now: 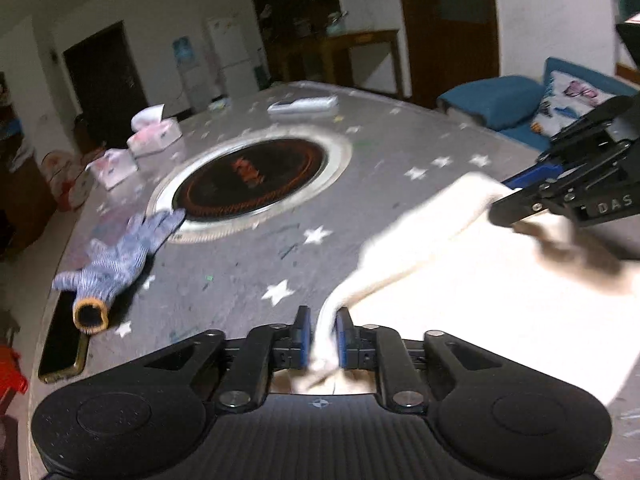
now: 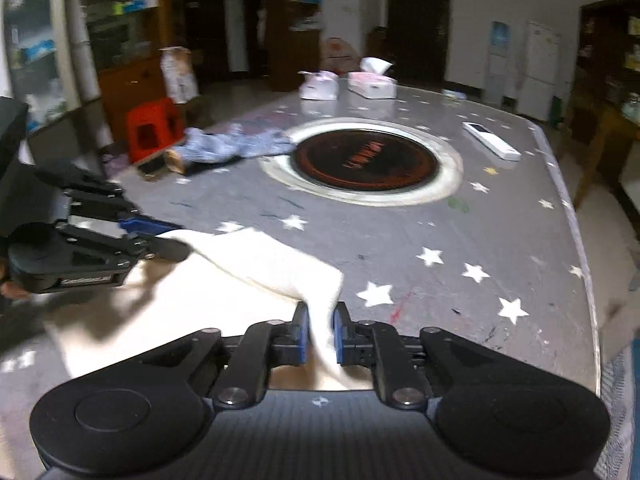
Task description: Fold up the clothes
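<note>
White cloth [image 1: 500,292] lies on the near part of the grey star-print table [image 1: 248,264], far edge folded into a thick band running between the two grippers. One corner of that band is in each gripper.

Left gripper [image 1: 322,334]: jaws a narrow gap apart, cloth corner bunched between the blue pads [image 1: 343,336]. Fabric looks slack against the left-hand pad, and blur stops me confirming the pads are pressing.

Right gripper [image 2: 320,332]: same picture, jaws slightly apart, cloth corner running up through the gap. Can't tell whether it's pinched or loose.

Containers: two pink tissue boxes [image 2: 372,86] at the far side of the table, side by side. One has a white tissue sticking up out of the top slot; contents of the other not readable.

Rest of the table: round black cooktop inset [image 2: 364,160] with metal ring in the centre, blue-white knit glove [image 1: 116,256] with orange cuff touching the ring's edge, dark phone [image 1: 60,348] lying flat just beside the glove's cuff at the table edge, white remote [image 2: 492,142] on the far side of the cooktop.
</note>
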`<state>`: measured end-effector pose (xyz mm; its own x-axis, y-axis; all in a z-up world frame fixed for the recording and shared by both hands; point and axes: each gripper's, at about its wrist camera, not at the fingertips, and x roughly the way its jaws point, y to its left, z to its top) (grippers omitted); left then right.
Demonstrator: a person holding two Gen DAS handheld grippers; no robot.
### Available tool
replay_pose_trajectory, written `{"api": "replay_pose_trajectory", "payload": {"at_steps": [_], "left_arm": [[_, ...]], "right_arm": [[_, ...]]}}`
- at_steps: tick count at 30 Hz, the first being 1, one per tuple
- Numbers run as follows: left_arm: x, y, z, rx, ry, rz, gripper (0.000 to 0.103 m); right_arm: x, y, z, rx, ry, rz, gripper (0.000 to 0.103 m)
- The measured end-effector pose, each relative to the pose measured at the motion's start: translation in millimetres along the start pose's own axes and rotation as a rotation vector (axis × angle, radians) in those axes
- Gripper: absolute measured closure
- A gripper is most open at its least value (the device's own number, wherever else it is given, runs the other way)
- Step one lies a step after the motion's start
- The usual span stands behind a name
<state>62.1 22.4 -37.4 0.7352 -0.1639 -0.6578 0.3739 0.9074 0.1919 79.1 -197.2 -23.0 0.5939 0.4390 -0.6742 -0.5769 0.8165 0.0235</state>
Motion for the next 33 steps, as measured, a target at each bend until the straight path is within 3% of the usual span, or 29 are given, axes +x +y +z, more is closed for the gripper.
{"api": "replay_pose_trajectory", "payload": {"at_steps": [3, 9, 12, 16, 19, 21, 25, 28, 33], "left_arm": [[1, 6, -3, -0.016, -0.005, 0.044, 0.072], [-10, 29, -6, -0.121, -0.004, 0.136, 0.073], [-27, 35, -7, -0.181, -0.014, 0.104, 0.074], [-47, 20, -10, -0.217, -0.029, -0.019, 0.072], [-49, 8, -11, -0.232, -0.021, -0.086, 0.055], [-48, -2, -15, -0.219, -0.008, -0.088, 0.046], [-40, -12, -22, -0.224, 0.02, -0.1, 0.042], [-39, -16, -24, -0.225, 0.02, -0.098, 0.034], [-36, -13, -27, -0.24, 0.023, -0.082, 0.02]], "right_arm": [[1, -13, -3, 0.065, -0.011, -0.03, 0.087], [-37, -29, -18, 0.107, -0.031, -0.059, 0.086], [-48, -29, -35, 0.108, 0.006, -0.058, 0.086], [-43, -33, -52, 0.15, 0.032, -0.061, 0.086], [-34, -35, -56, 0.194, 0.033, -0.05, 0.086], [-30, -33, -58, 0.204, 0.031, -0.048, 0.086], [-29, -24, -60, 0.17, 0.016, -0.07, 0.087], [-29, -17, -61, 0.127, 0.007, -0.103, 0.098], [-37, -3, -51, -0.011, -0.022, -0.228, 0.099]]}}
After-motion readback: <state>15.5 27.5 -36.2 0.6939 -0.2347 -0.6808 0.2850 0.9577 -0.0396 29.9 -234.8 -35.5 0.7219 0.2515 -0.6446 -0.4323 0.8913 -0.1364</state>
